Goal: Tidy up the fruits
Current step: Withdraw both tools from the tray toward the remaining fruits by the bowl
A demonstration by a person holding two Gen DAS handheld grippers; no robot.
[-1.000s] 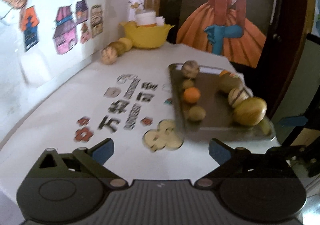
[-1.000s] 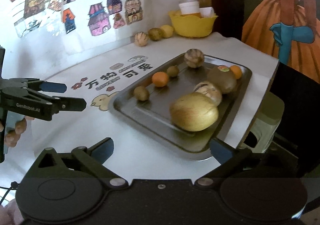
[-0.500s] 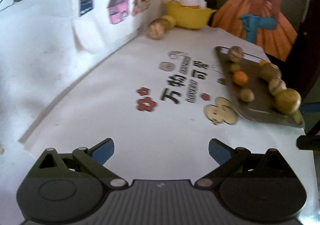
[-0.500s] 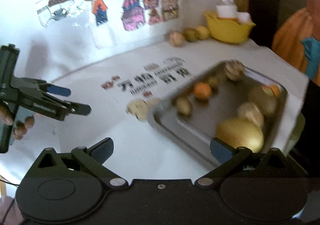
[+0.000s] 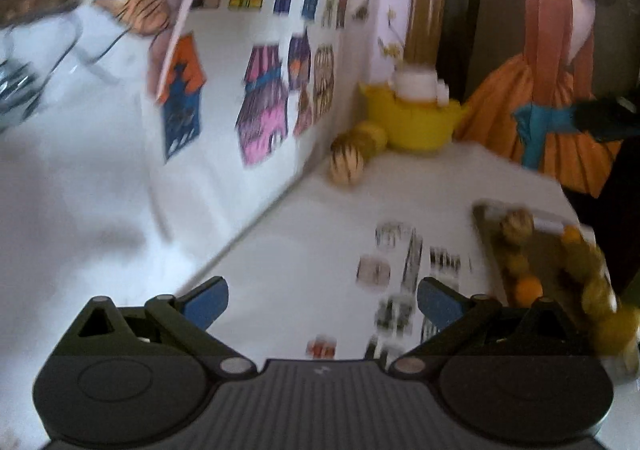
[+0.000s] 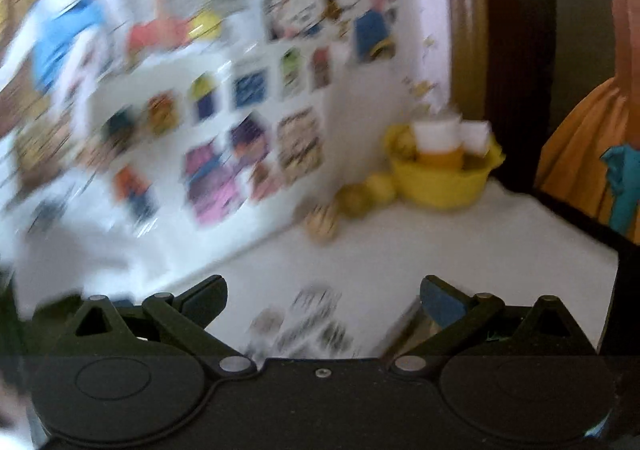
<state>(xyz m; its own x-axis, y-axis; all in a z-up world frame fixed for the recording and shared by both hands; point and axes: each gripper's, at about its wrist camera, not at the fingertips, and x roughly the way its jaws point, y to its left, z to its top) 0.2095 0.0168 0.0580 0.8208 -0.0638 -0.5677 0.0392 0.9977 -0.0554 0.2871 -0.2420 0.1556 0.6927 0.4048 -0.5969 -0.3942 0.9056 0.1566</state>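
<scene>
Both views are motion-blurred. A metal tray (image 5: 548,250) with several fruits, among them an orange (image 5: 528,289), lies at the right of the left wrist view. A striped melon (image 5: 346,163) and two yellow-green fruits (image 5: 366,136) sit by the wall near a yellow bowl (image 5: 416,124). My left gripper (image 5: 322,300) is open above the white table with nothing between its fingers. My right gripper (image 6: 323,296) is open too and holds nothing; the striped melon (image 6: 322,223), the fruits (image 6: 354,200) and the bowl (image 6: 440,182) lie far ahead of it. Only a tray corner (image 6: 416,314) shows there.
The white table (image 5: 312,250) carries printed characters (image 5: 404,274). A wall with taped house drawings (image 5: 264,118) runs along the left. White cups (image 6: 434,134) stand in the bowl. A painting of an orange dress (image 5: 552,90) stands behind the table's far right edge.
Both grippers have tilted up and swung toward the wall and the far bowl. The tray has slid to the right edge of the left view and almost out of the right view.
</scene>
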